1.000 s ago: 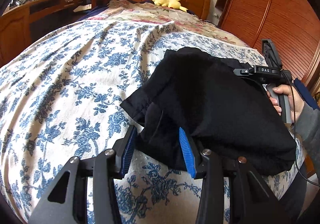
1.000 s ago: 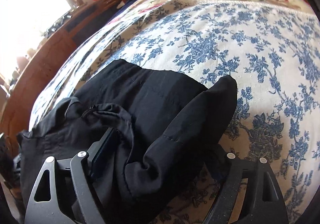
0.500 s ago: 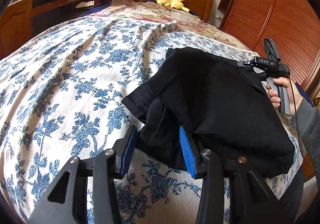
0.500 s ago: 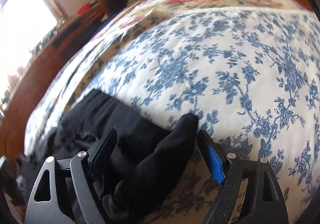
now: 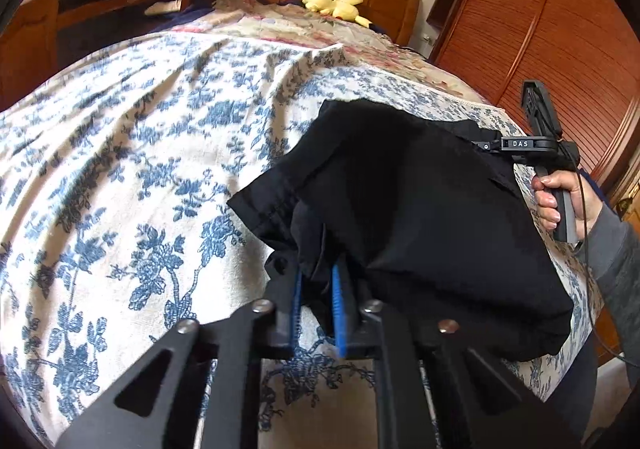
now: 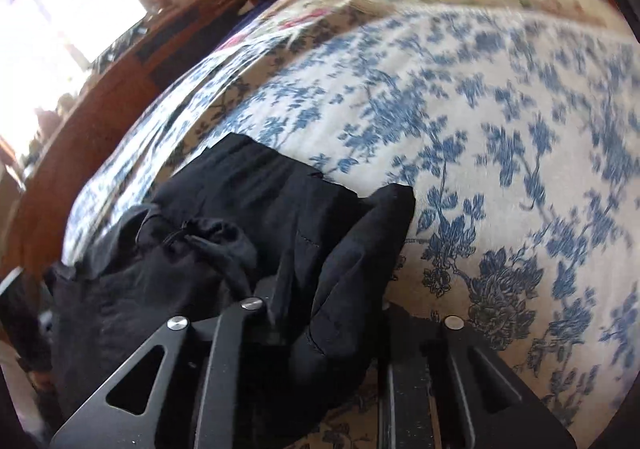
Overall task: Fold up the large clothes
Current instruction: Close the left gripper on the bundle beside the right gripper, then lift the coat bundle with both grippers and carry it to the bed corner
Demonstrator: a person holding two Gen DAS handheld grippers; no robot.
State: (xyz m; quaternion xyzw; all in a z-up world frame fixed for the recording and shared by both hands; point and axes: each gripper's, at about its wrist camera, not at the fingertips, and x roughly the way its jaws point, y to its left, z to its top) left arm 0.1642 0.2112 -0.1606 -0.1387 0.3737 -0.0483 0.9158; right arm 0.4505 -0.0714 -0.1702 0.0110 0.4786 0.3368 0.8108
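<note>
Both our grippers, left gripper (image 5: 316,303) and right gripper (image 6: 328,333), have just closed, pinching the black garment (image 5: 420,209) on the floral bedspread (image 5: 140,169); seemingly trousers. Next we lift together, folding.

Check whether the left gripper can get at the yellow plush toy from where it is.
Probably not: the left gripper is shut on the black garment, and the yellow plush toy lies far off by the headboard.

Daylight is admitted through a window (image 6: 68,9), blown out to white glare. The floral bedspread (image 5: 140,169) beside it is evenly lit, and right-wrist detail is smeared by motion blur. Strong fisheye bending and dark corner vignetting are seen. Folds of the black garment (image 5: 420,217) are lost in shadow.
</note>
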